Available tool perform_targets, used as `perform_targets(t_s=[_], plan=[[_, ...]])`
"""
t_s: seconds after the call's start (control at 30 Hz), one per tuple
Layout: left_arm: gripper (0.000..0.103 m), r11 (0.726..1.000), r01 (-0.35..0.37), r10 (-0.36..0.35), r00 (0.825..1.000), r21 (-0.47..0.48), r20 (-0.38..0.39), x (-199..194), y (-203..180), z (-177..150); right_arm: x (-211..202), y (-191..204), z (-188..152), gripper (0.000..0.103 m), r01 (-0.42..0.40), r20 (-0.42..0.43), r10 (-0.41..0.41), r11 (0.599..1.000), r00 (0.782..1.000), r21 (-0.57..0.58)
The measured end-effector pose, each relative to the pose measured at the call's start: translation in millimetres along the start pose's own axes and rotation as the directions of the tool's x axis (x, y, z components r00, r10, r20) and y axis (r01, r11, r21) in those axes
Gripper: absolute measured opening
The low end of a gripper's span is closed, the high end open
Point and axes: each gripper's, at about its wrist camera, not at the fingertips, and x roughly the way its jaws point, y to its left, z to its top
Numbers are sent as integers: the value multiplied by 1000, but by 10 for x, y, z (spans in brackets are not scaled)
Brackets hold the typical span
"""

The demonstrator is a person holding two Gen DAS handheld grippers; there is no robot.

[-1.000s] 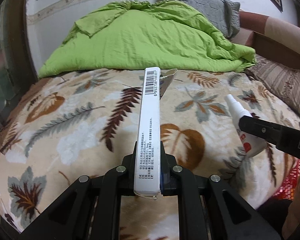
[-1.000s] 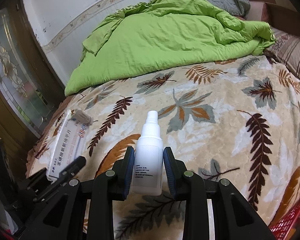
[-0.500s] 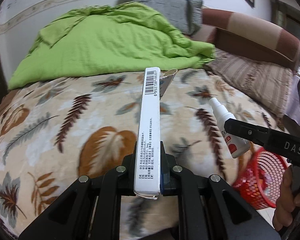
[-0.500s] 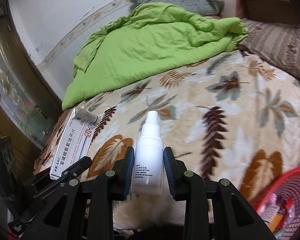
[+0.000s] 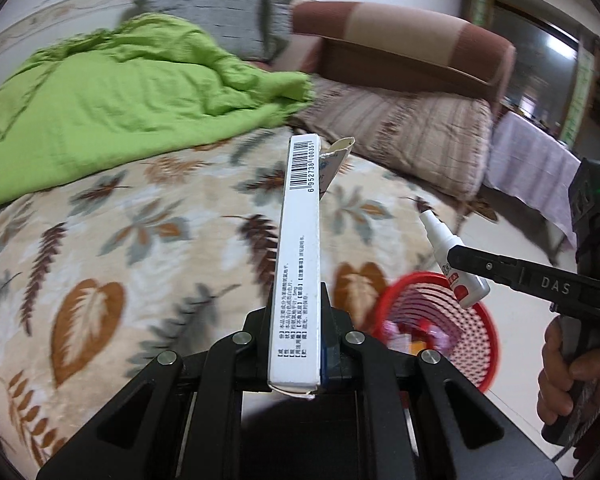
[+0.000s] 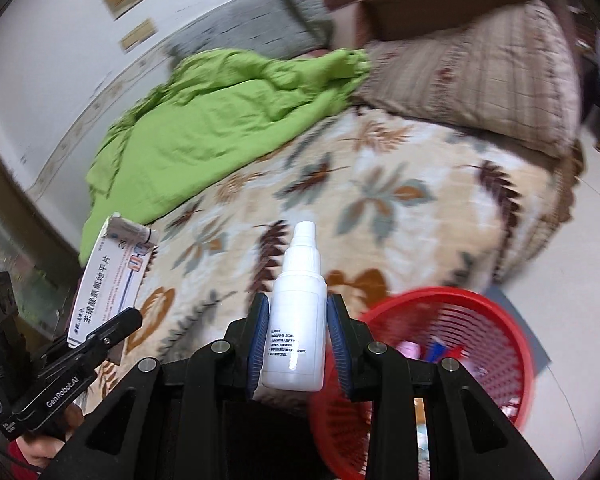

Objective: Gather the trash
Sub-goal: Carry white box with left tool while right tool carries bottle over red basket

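Note:
My left gripper [image 5: 298,316] is shut on a long white medicine box [image 5: 300,248] with a barcode and an open end flap. The box also shows at the left of the right wrist view [image 6: 112,276]. My right gripper [image 6: 298,320] is shut on a small white spray bottle [image 6: 298,320], held upright. The bottle also shows in the left wrist view [image 5: 452,260], above the red mesh basket [image 5: 476,332]. The basket stands on the floor beside the bed [image 6: 500,344] and holds several pieces of trash.
The bed has a leaf-print blanket [image 5: 140,240], a crumpled green quilt [image 5: 120,96], a grey pillow [image 5: 216,20] and a striped cushion [image 5: 404,128]. A brown headboard [image 5: 400,40] stands behind. Pale floor [image 6: 580,280] lies to the right of the bed.
Both grippers have swung right, away from the bed's middle, still holding the box and bottle. The red basket has come much further into both views.

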Motion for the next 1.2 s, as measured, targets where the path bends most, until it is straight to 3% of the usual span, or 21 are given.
perform_targets(t_s=[0.23, 0.57, 1.2], plan=[[13, 993, 112, -109, 991, 42, -78, 222, -470, -20, -247, -379, -45, 32, 62, 7, -63, 997, 998, 55], [13, 975, 182, -160, 972, 125, -173, 538, -988, -161, -269, -664, -172, 32, 94, -14, -93, 989, 996, 112], [13, 958, 108, -52, 976, 266, -210, 837, -1315, -338, -117, -940, -386, 32, 120, -66, -110, 979, 992, 164]])
